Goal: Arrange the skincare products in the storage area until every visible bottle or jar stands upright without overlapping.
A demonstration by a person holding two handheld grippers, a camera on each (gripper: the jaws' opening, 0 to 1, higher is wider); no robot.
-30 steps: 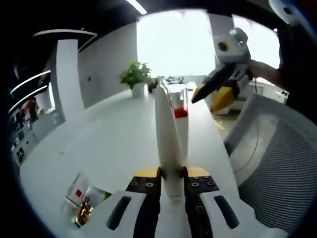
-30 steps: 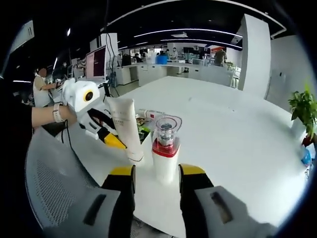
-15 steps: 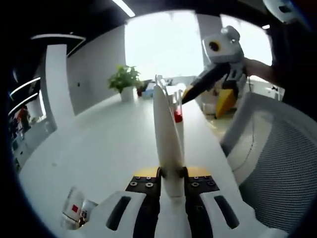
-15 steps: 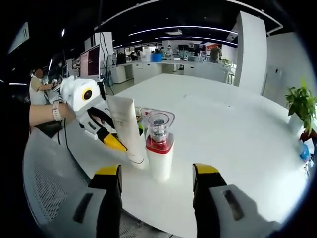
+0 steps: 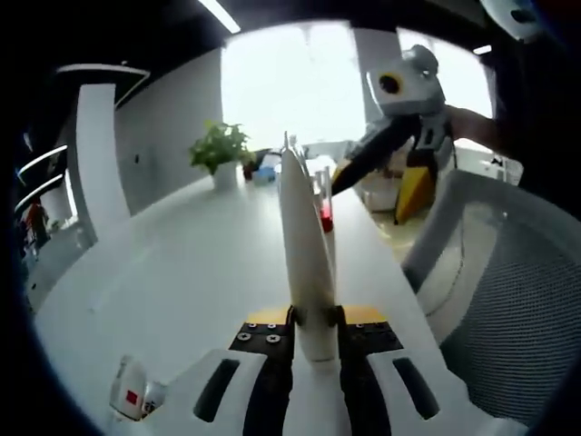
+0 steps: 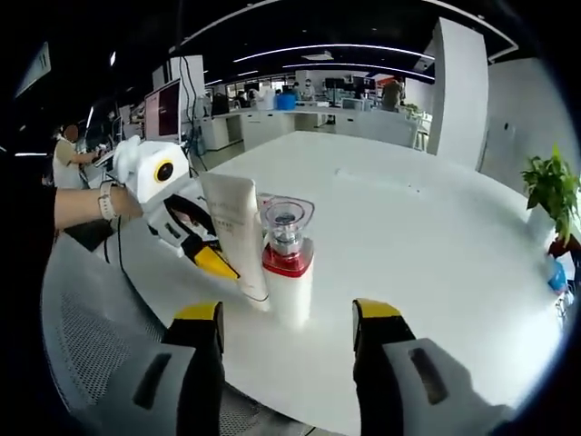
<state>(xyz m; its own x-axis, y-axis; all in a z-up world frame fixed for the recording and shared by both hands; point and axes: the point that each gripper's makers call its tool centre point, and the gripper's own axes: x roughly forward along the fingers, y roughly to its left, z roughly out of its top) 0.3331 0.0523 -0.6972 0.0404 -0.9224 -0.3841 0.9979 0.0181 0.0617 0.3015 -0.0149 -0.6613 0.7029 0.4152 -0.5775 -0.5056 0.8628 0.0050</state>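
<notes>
My left gripper [image 5: 306,318] is shut on a tall white tube [image 5: 303,245], held upright and edge-on. In the right gripper view this tube [image 6: 238,234] stands cap-down on the white table [image 6: 408,227], with the left gripper [image 6: 201,243] on its left side. Right beside it stands a white pump bottle [image 6: 287,272] with a red collar and clear cap; in the left gripper view the bottle [image 5: 324,222] peeks out behind the tube. My right gripper [image 6: 289,327] is open, its jaws wide on either side of the bottle, apart from it. It appears as the right gripper [image 5: 390,145] beyond the bottle.
A small jar with a red label [image 5: 130,398] lies on the table near the left gripper. A potted plant [image 5: 218,154] stands far down the table. A mesh office chair [image 5: 495,300] sits along the table edge. Desks and a seated person [image 6: 71,154] are in the background.
The right gripper has drawn slightly back from the pump bottle, jaws still wide. The left gripper view has shifted a little; the tube stays gripped.
</notes>
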